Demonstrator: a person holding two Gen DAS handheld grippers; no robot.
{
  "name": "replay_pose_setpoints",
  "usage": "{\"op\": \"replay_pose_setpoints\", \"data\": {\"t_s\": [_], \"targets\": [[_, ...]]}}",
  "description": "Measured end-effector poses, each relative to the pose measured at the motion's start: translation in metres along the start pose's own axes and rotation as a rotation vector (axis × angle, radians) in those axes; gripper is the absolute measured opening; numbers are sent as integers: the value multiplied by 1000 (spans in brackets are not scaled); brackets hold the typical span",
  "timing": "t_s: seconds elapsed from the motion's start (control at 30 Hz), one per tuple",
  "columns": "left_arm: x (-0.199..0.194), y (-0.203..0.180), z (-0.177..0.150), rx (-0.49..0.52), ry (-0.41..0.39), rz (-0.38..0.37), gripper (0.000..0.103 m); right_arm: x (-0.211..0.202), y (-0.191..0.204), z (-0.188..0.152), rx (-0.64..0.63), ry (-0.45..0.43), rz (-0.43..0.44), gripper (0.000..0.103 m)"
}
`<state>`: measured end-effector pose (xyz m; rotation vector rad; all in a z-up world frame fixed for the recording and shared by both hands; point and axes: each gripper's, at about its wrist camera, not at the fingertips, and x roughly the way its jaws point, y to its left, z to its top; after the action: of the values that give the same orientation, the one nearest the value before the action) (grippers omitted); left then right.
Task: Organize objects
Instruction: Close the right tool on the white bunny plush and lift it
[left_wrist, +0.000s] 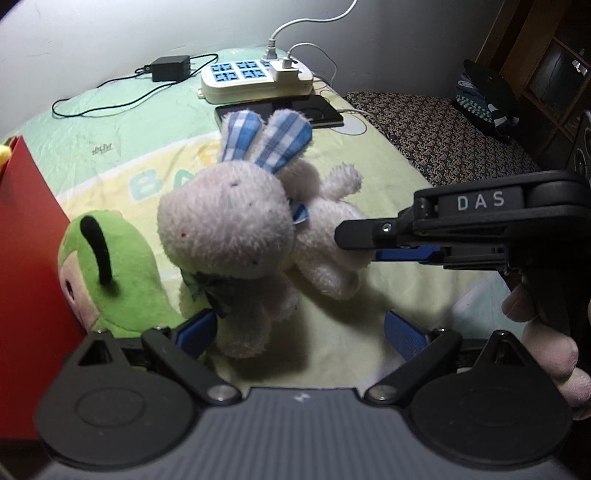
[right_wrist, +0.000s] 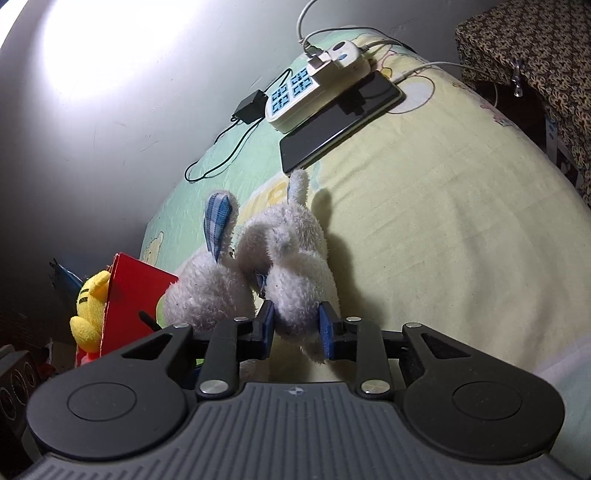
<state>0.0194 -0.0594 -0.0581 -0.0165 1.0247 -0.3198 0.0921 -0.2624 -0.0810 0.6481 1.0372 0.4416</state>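
in the right wrist view i see my right gripper (right_wrist: 296, 325) low in the middle of the frame, its blue fingers (right_wrist: 266, 325) pinching a leg of the white plush rabbit (right_wrist: 288, 251). the rabbit lies on the bed (right_wrist: 443, 221), on a pale yellow and green sheet, with its checked blue ears pointing to the upper part of the frame. in the left wrist view the same rabbit (left_wrist: 236, 229) fills the middle, and the right gripper (left_wrist: 354, 243) comes in from the right edge and holds it at the leg. my left gripper (left_wrist: 299, 332) is at the bottom of that frame, its fingers (left_wrist: 195, 328) spread wide, one on each side of the rabbit's lower body; i cannot tell if they touch it. a green plush toy (left_wrist: 110, 266) lies at the left, just beside the rabbit and against a red box (left_wrist: 29, 258). a yellow plush toy (right_wrist: 90, 306) sits behind the box. in the upper part a white power strip (left_wrist: 255, 79) rests partly on a black tablet (left_wrist: 295, 110)
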Motion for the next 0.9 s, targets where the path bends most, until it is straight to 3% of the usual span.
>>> {"op": "replay_pose_setpoints", "data": {"t_s": [0.2,0.6,0.9], "targets": [[-6,-13,-4,37,-3,-43,97,-17,-18,-11,104,23,30,26],[-14,-56,-23,194,12,-229,97,-47,-37,-45,175,71,33,26],[18,-52,-6,205,26,-184,96,-61,-45,-40,142,10,-39,39]]}}
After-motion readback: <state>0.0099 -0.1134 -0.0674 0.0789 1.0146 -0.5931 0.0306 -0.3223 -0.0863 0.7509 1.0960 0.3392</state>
